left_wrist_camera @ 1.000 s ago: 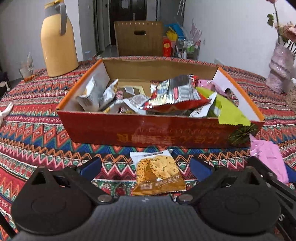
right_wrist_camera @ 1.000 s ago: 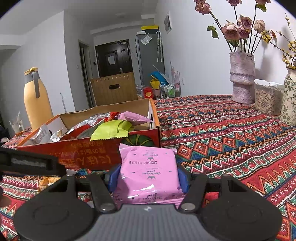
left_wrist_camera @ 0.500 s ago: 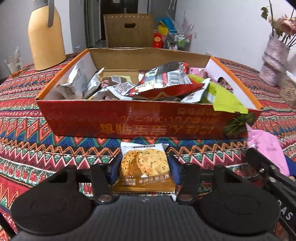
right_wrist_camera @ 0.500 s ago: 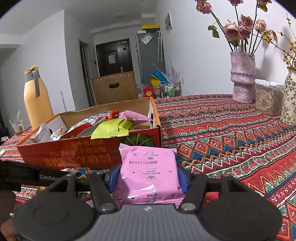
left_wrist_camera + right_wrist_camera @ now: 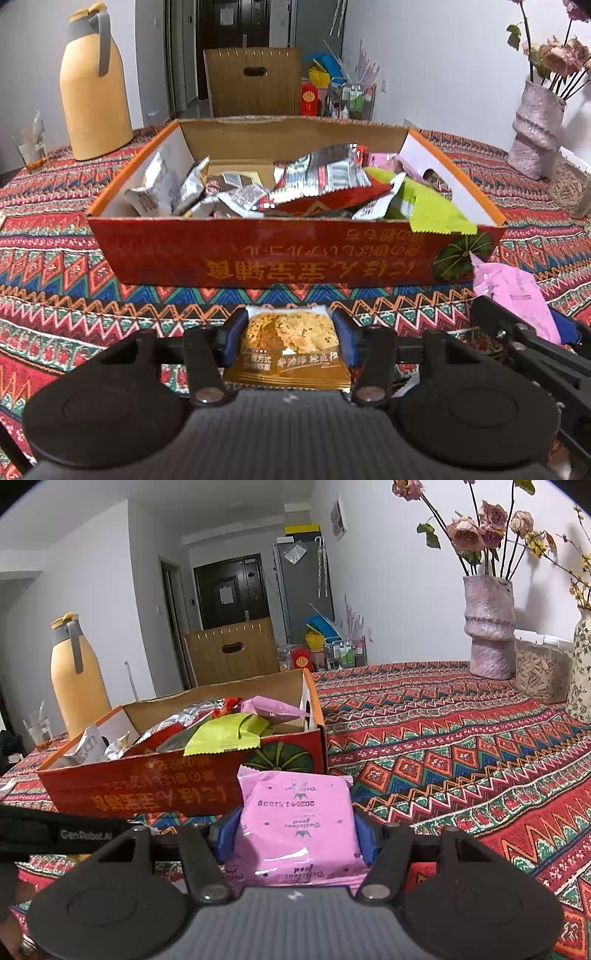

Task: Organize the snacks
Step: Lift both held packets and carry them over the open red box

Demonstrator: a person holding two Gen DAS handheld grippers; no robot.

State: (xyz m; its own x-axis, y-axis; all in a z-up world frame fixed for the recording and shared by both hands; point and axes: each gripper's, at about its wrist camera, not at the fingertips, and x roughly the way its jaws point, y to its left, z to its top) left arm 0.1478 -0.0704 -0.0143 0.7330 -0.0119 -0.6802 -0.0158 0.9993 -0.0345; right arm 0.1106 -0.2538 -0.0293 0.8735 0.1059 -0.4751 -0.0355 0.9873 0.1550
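Between the blue pads of the left gripper (image 5: 290, 338) sat a small orange biscuit packet (image 5: 290, 345), just short of the near wall of the red cardboard box (image 5: 258, 258); the jaws had just been closing on it, and both pads were pressed against its sides, so I took it as gripped, though whether it had left the cloth I could not tell. Just beside it, off to that gripper's right, the right gripper (image 5: 295, 836) was clamped on a pink snack packet (image 5: 297, 819), its far edge close to the box's near corner with the green leaf print. Inside the box lay a loose heap already: silver and white wrappers to the left, a red and silver bag (image 5: 325, 184) across the middle, a lime-green packet (image 5: 428, 210) drooping over the front rim, and another pink one (image 5: 271, 709) toward the far side. By my reckoning most of the gathering was done, and what remained was to lift these two packets over the front wall and let them go inside; I saw no other stray snack on the patterned tablecloth (image 5: 461, 746). Farther out stood a yellow thermos jug (image 5: 94, 81) and a drinking glass (image 5: 29, 147) on the left, a pink vase of dried roses (image 5: 487, 627) by the right-hand wall, and a wooden chair back (image 5: 253, 86) beyond the table.
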